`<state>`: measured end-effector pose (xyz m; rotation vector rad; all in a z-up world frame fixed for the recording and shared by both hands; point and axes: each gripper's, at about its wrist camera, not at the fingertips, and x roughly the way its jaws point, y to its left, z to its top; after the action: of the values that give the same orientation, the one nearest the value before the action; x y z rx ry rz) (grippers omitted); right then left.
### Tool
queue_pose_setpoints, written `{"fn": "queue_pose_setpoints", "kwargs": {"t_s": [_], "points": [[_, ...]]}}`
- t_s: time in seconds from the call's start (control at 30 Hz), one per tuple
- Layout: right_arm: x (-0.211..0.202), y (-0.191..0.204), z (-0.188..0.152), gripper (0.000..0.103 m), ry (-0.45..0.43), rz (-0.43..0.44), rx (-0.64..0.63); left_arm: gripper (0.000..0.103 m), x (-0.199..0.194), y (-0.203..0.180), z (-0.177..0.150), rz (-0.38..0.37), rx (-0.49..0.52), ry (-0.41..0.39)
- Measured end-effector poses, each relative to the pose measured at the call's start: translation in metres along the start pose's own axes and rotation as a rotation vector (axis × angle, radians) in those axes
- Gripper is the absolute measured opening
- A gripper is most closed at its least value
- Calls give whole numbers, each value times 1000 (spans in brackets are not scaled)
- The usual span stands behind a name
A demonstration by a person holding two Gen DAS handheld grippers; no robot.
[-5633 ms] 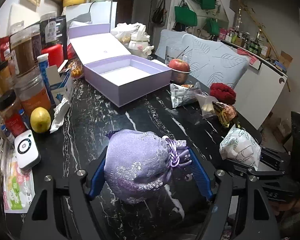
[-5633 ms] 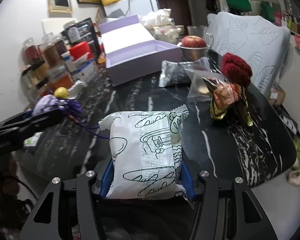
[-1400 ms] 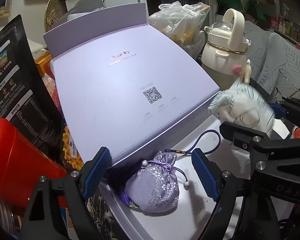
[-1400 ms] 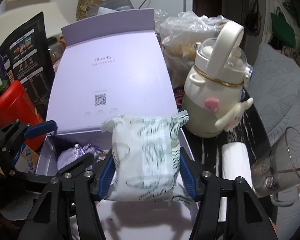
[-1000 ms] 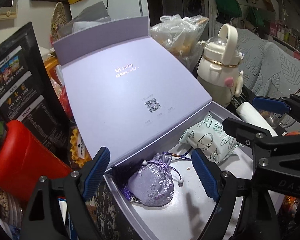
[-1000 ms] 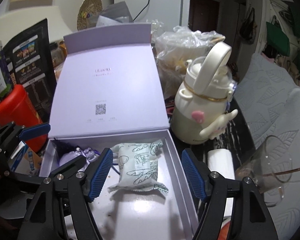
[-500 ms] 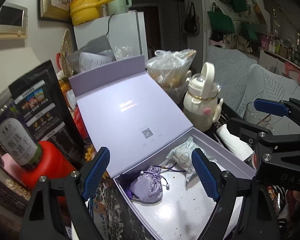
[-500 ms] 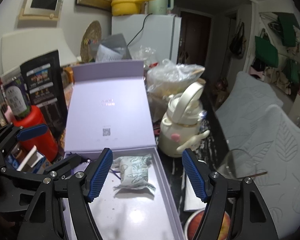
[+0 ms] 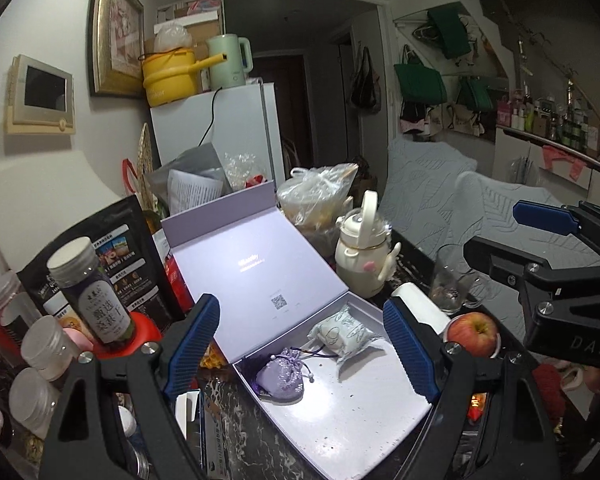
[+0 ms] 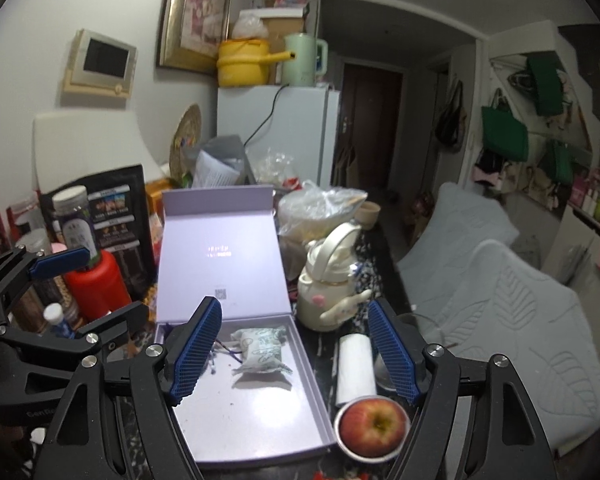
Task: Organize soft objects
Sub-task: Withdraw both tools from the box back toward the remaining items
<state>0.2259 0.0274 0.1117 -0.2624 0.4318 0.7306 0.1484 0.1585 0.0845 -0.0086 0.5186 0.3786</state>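
both hand-held grippers, left [image 9: 300, 350] and right [image 10: 294, 354], gape empty, right widening; wipes packet [image 10: 260, 348] lies lengthwise along box [image 10: 312, 364].

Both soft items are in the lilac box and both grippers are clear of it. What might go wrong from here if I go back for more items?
Judging from how things lie:
1. The lilac embroidered drawstring pouch and white printed soft packet crowd the hinge end of the lilac gift box; aim later drops at the bare floor.
2. The cream kettle-shaped bottle, white paper roll and red apple in its metal bowl flank the box; a wide right-side swing may hit them.
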Motion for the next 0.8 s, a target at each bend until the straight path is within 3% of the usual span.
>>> {"fn": "queue_pose_setpoints", "kwargs": {"t_s": [0.5,0.67,0.8], "points": [[-104,-10,-19,82,-70,-49,10,85,-84,-22,-7,-74,29,-82],[-122,-11,-37,86,-71,-67,10,102,-103,-30,-17,-91,46,-103],[-137,-11,-50,87,-69,-84,-2,102,-115,-39,-26,-82,75,-132]]}}
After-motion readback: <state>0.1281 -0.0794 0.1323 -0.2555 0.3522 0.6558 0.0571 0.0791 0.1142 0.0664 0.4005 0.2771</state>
